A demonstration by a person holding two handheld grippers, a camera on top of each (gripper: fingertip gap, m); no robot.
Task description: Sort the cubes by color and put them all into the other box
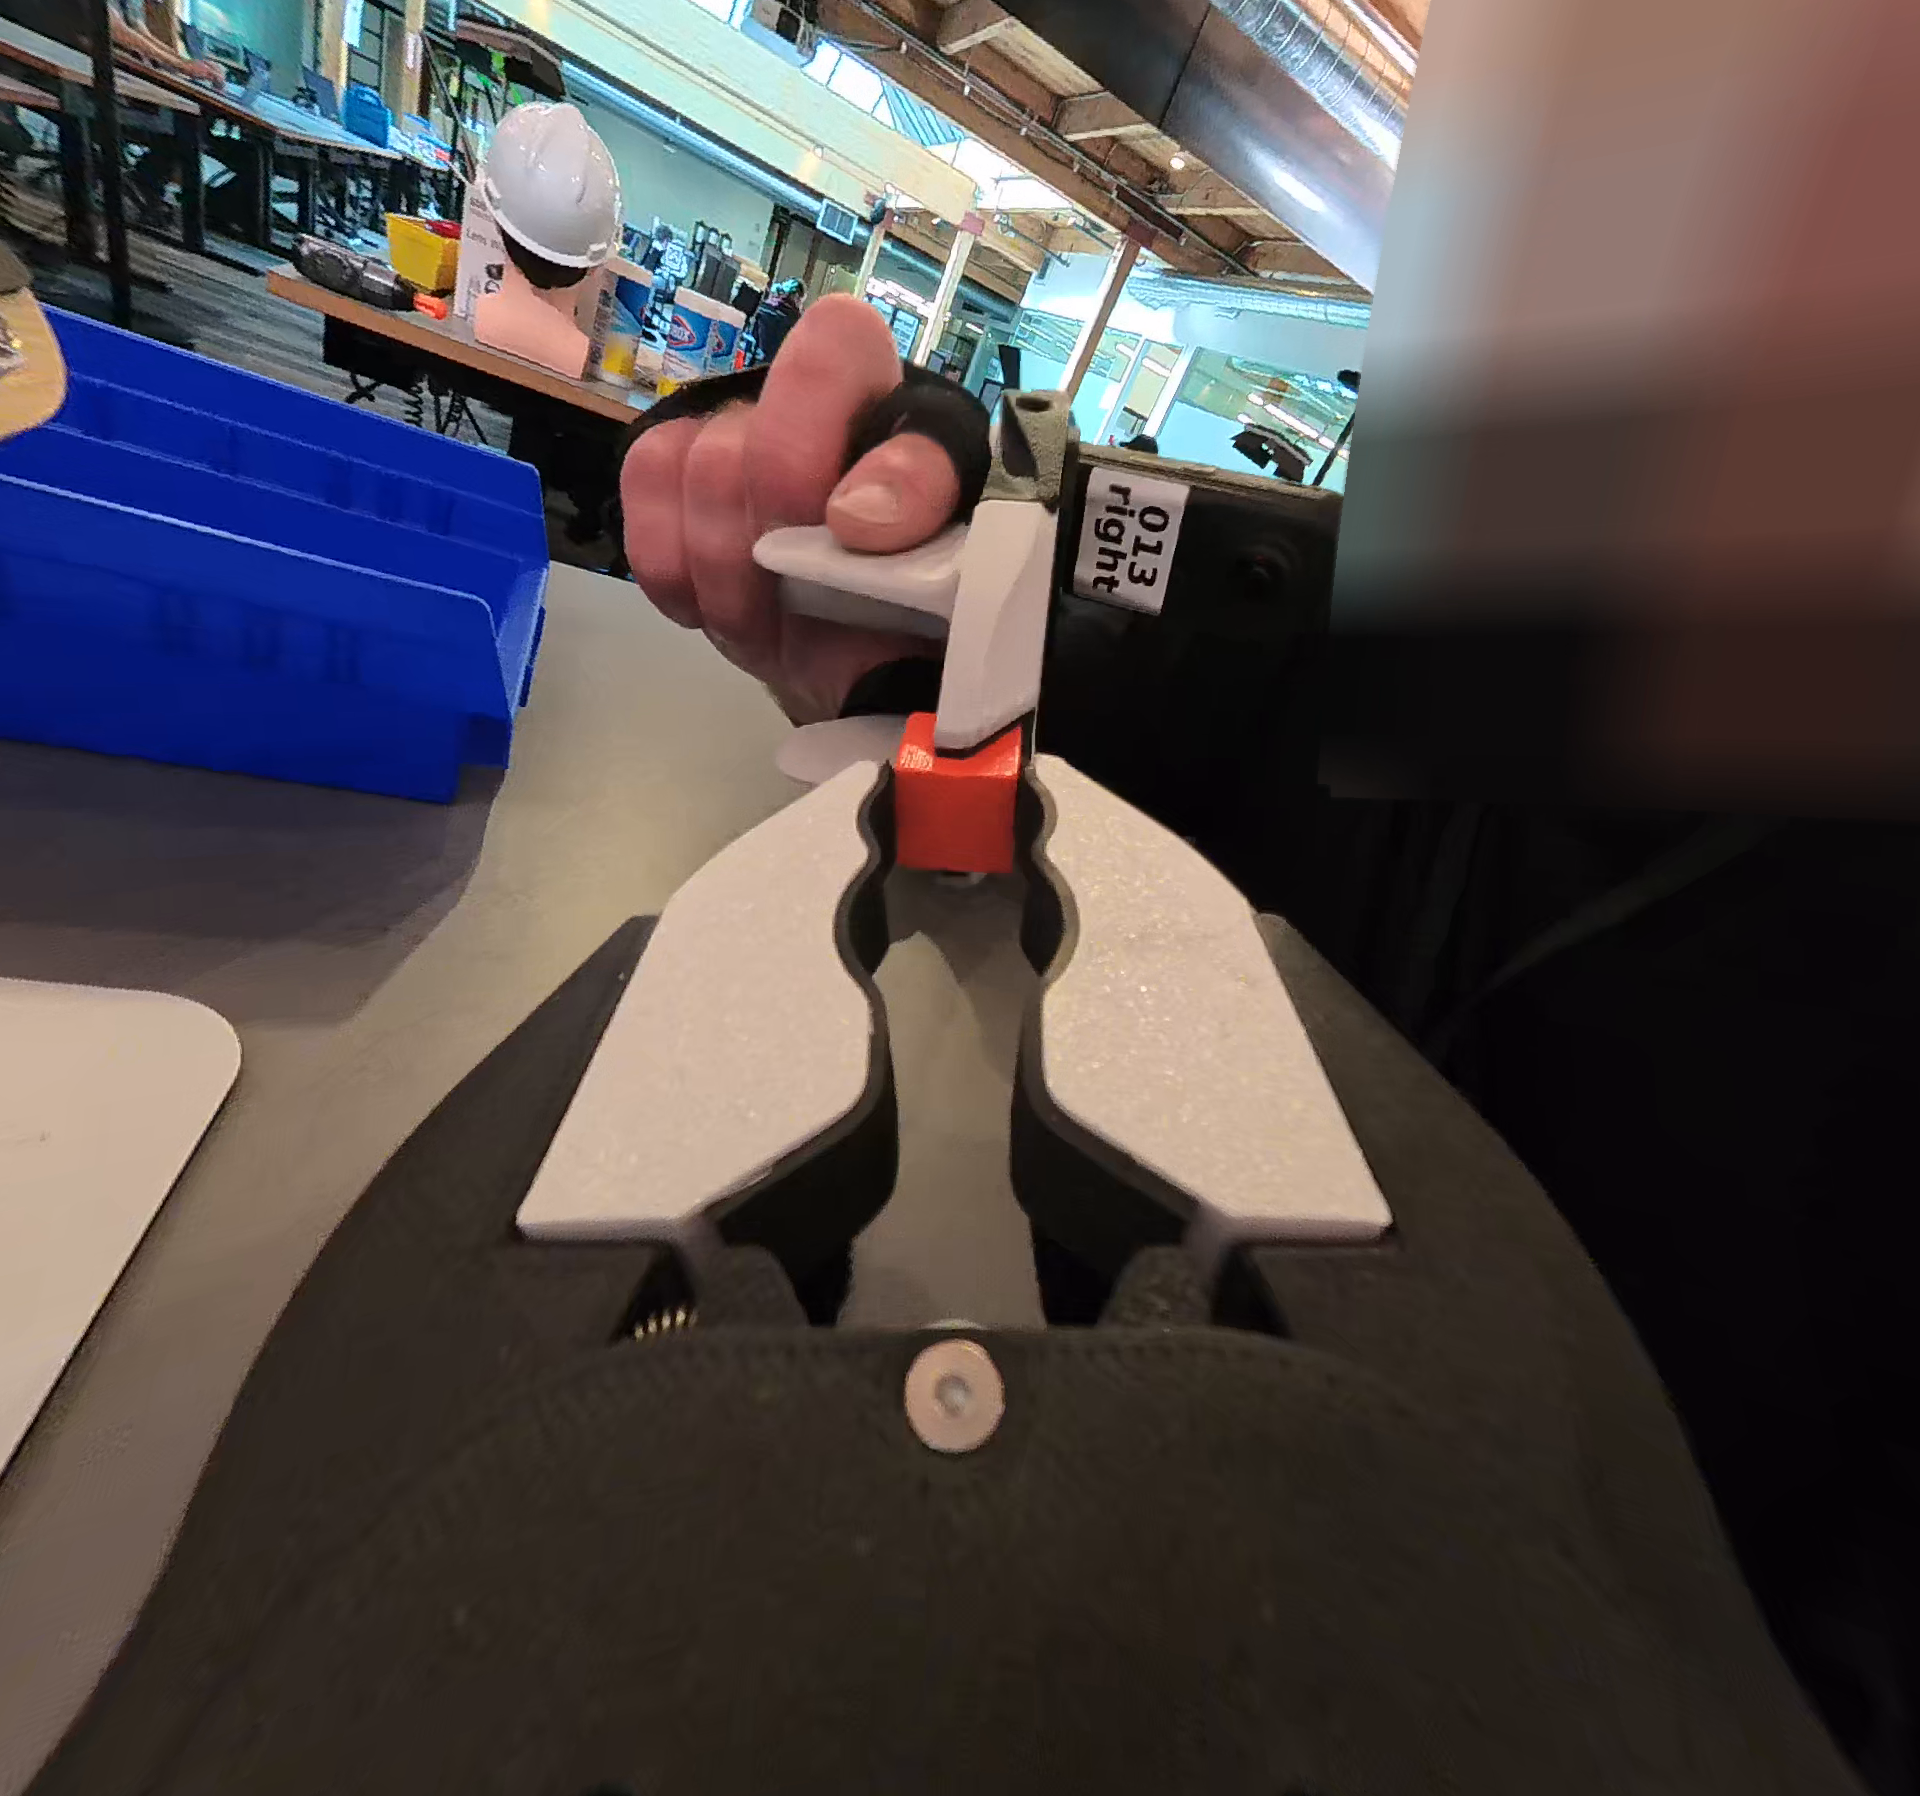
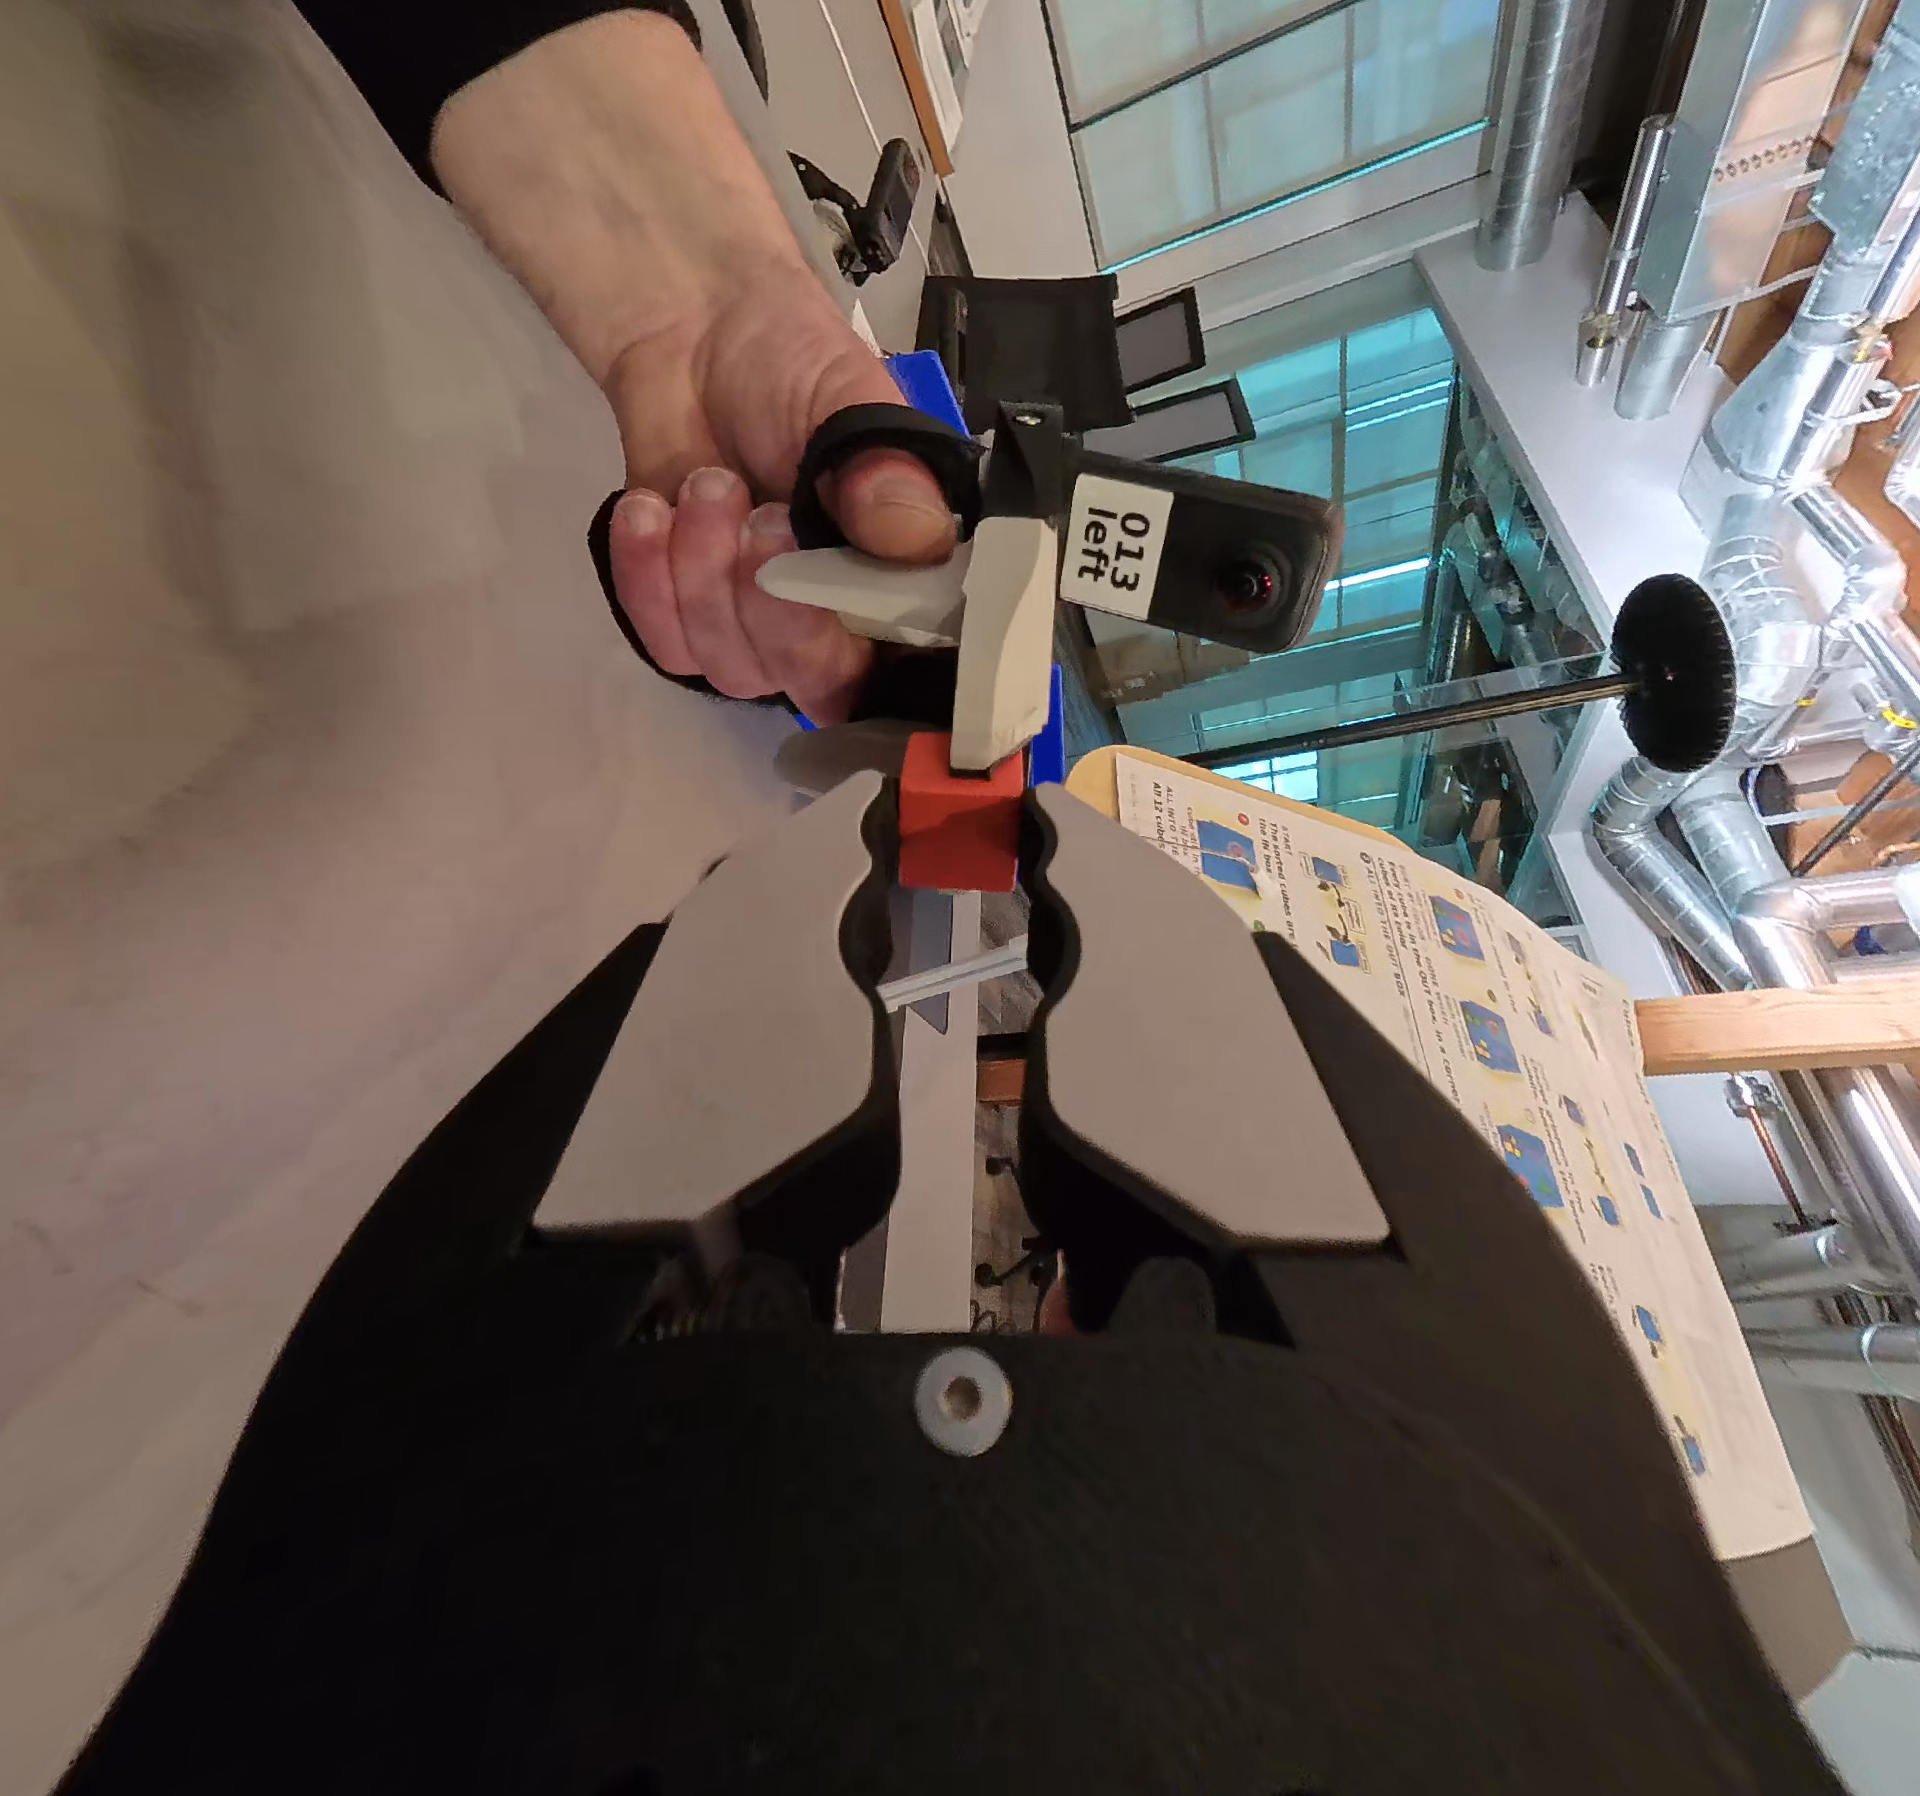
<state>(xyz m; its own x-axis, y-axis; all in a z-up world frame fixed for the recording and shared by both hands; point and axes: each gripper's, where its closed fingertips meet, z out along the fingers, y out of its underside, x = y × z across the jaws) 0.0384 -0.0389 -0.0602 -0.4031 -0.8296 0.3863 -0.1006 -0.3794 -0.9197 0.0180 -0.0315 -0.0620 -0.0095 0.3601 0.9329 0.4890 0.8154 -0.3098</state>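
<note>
A red cube [image 1: 951, 816] is held in the air between both grippers, above the grey table [image 1: 312, 915]. My left gripper [image 1: 956, 801] is shut on its two sides. My right gripper [image 2: 958, 816] is shut on the same red cube [image 2: 956, 837] across its other two faces. In the left wrist view a white finger [image 1: 992, 624] of the right gripper presses on the cube's top. In the right wrist view a finger [image 2: 1003, 655] of the left gripper does the same. A blue box [image 1: 260, 583] stands on the table to the left.
A white flat sheet [image 1: 83, 1175] lies at the table's near left. An instruction sheet on a board [image 2: 1455, 1071] stands behind the cube in the right wrist view. The person's hands [image 1: 748, 499] hold the grippers' handles. A work table with a white hard hat [image 1: 551, 188] stands far behind. My left and right fingertips are right by each other.
</note>
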